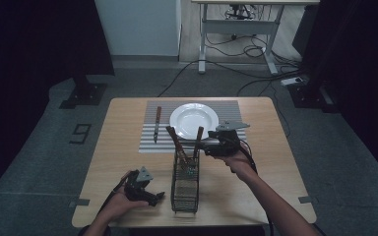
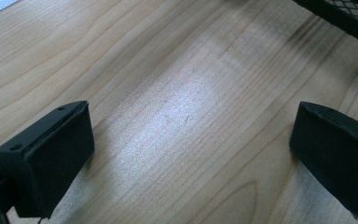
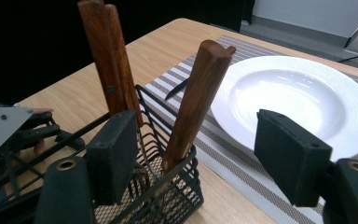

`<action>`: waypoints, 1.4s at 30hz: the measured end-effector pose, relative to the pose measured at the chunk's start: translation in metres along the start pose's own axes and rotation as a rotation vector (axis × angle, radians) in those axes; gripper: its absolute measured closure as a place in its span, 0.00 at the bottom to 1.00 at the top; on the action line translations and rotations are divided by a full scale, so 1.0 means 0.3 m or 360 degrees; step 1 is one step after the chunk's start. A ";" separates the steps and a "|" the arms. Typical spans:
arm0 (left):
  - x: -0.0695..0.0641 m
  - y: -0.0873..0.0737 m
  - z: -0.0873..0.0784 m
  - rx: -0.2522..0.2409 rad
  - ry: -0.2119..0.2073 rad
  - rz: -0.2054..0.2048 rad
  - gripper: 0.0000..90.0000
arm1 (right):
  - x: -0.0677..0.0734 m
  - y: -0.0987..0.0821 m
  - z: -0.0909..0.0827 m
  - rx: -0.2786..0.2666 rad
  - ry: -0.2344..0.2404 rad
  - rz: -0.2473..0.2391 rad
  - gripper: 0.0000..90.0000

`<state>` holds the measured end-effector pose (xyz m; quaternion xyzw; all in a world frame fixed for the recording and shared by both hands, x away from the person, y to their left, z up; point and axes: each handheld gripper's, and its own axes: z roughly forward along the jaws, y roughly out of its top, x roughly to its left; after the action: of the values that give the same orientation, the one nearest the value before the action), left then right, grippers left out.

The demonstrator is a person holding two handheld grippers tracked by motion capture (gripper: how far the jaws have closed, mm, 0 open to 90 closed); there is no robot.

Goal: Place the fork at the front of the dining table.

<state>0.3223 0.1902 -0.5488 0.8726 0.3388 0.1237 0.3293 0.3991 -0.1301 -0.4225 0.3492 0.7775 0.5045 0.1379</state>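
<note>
Wooden tabletop carries, nearest, the open, empty left tongs. One black mesh caddy holds three wooden-handled utensils; the right tongs gape around one, untouched. Beyond: one striped placemat, one white plate, one knife.

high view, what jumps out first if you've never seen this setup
A white plate sits bright on a striped mat at the far middle of the table, with a knife lying left of it. Nearer, a black wire basket holds wooden handles sticking up, and the right gripper reaches for one with jaws open around it. The left gripper rests open by the basket.
</note>
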 end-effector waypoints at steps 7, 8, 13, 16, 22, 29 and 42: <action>0.000 0.000 0.000 0.0000 0.0000 0.0000 0.00 | -0.005 0.007 0.051 -0.0019 0.0019 0.0011 0.46; 0.000 0.000 0.000 0.0000 0.0000 0.0000 0.00 | -0.006 0.006 0.057 -0.0020 0.0021 0.0013 0.48; 0.000 0.000 0.000 0.0000 0.0000 0.0000 0.00 | -0.011 0.004 0.072 -0.0017 0.0054 0.0025 0.56; 0.000 0.000 0.000 -0.0001 0.0000 -0.0001 0.00 | -0.014 0.002 0.075 -0.0020 0.0064 0.0036 0.61; 0.000 0.000 0.000 -0.0002 0.0001 -0.0002 0.00 | -0.023 -0.005 0.080 -0.0041 0.0094 0.0080 0.78; 0.000 0.000 0.000 -0.0001 0.0001 -0.0002 0.00 | -0.022 -0.011 0.078 -0.0084 0.0153 0.0172 0.88; 0.001 0.000 0.000 0.0002 0.0000 0.0002 0.00 | 0.015 0.030 0.000 -0.0269 0.0192 0.0143 0.90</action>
<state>0.3224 0.1903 -0.5487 0.8730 0.3385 0.1235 0.3287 0.3996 -0.1249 -0.4138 0.3399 0.7226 0.5940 0.0971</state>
